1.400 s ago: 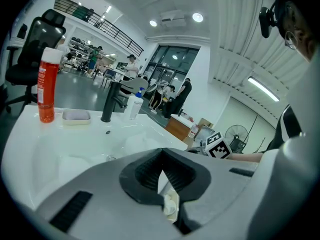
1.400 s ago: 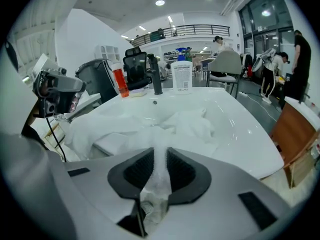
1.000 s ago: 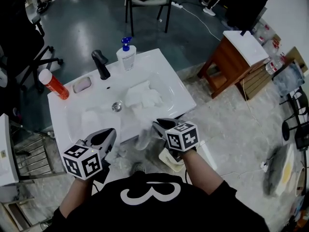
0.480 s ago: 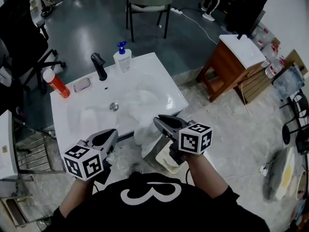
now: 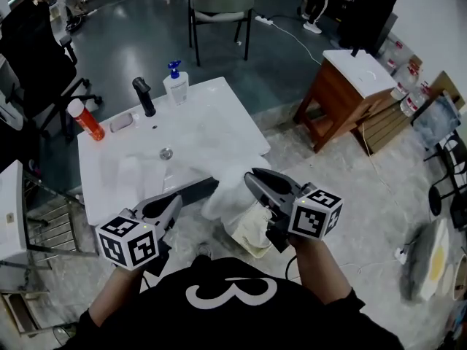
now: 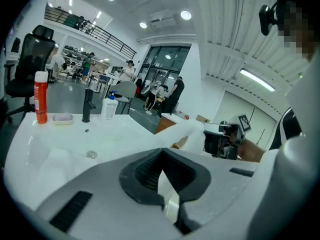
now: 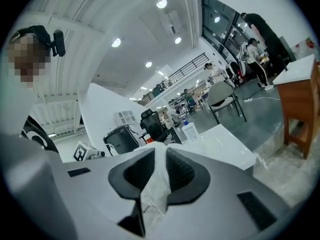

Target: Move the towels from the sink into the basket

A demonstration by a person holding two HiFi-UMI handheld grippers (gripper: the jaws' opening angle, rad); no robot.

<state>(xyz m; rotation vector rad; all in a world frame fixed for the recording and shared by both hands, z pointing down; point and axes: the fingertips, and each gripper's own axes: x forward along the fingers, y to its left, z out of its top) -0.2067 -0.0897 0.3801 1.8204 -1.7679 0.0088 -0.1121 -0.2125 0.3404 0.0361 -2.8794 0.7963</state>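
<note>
White terry cloth fills the narrow gap of the right hand-held gripper [image 5: 254, 176]. Its jaws stand almost together, and the pads pinch a towel [image 5: 225, 197] whose crumpled edge shows between them in the right gripper view. The towel hangs down and to the left of this hand-held gripper, just off the front corner of the sink [image 5: 235, 122]. The basket [image 5: 252, 250] sits on the floor below it. The left hand-held gripper [image 5: 175, 199] has its jaws together at the tips and holds nothing. It is near the sink's front edge. A second towel [image 6: 56, 160] lies in the basin ahead of it, to its left.
</note>
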